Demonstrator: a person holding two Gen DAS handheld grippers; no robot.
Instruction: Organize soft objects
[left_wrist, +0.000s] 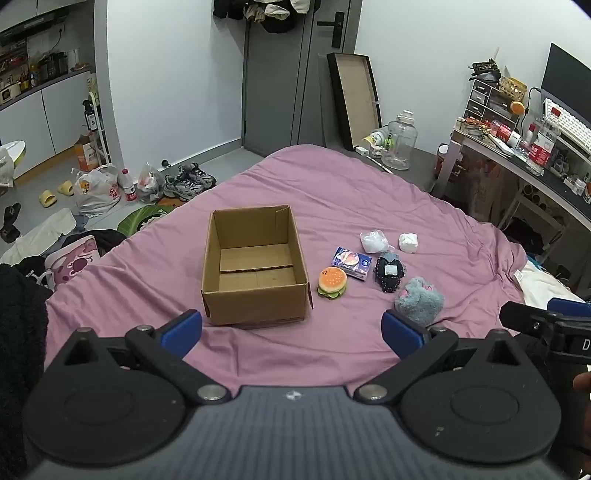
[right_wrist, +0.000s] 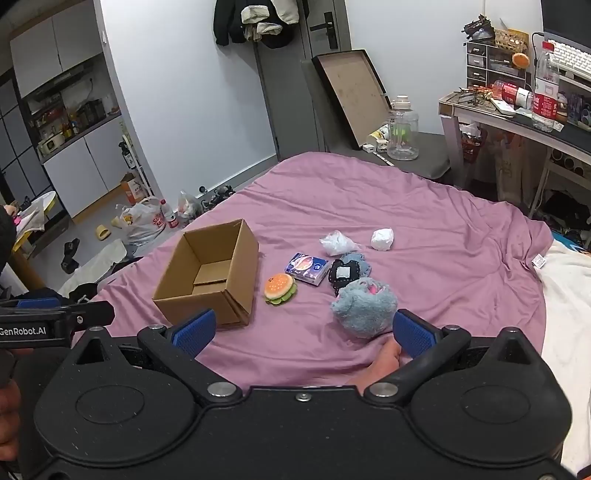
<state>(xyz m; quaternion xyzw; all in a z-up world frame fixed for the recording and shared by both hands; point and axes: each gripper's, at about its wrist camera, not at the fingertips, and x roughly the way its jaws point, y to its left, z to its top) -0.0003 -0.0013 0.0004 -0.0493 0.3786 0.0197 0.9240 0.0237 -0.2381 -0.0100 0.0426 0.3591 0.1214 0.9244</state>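
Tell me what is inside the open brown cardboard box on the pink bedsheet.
The open brown cardboard box holds no objects: only its bare folded bottom flaps show. Its near wall hides a strip of the floor in both views, so something very flat there cannot be excluded.

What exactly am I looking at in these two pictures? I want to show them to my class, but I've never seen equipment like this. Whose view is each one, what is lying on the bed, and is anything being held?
There is no robot here. A person holds a two-finger gripping tool in each hand, and each tool carries a wide-angle camera looking forward along its blue-padded fingers. One picture comes from the left gripper, the other from the right gripper. Both are open and hold nothing.

On the pink bedspread sits an open, empty cardboard box. To its right lie the soft things to tidy: a burger toy, a blue tissue pack, a dark pouch, a fluffy grey plush, a clear plastic bag and a white wad.
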